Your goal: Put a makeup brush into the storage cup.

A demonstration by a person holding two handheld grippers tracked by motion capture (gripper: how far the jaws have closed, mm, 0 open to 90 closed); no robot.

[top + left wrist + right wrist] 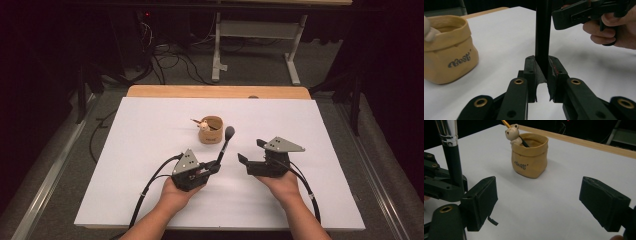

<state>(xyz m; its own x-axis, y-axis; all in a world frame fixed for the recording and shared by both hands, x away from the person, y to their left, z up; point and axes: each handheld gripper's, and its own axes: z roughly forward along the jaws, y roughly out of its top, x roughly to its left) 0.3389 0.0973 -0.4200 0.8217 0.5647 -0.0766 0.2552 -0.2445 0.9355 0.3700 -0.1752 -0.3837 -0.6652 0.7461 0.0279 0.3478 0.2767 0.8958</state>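
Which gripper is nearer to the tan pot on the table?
Left. The left gripper is just below the tan pot, its brush reaching beside it; the right gripper is farther right.

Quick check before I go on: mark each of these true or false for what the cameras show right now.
1. The left tongs grip a black-handled brush. True.
2. The right tongs hold the brush too. False: they are open and empty.
3. The tan pouch-shaped pot lies tipped over. False: it stands upright.
4. A small bear figure sits at the pot's rim. True.
5. The brush already stands in the pot. False: it is beside it, in the left tongs.
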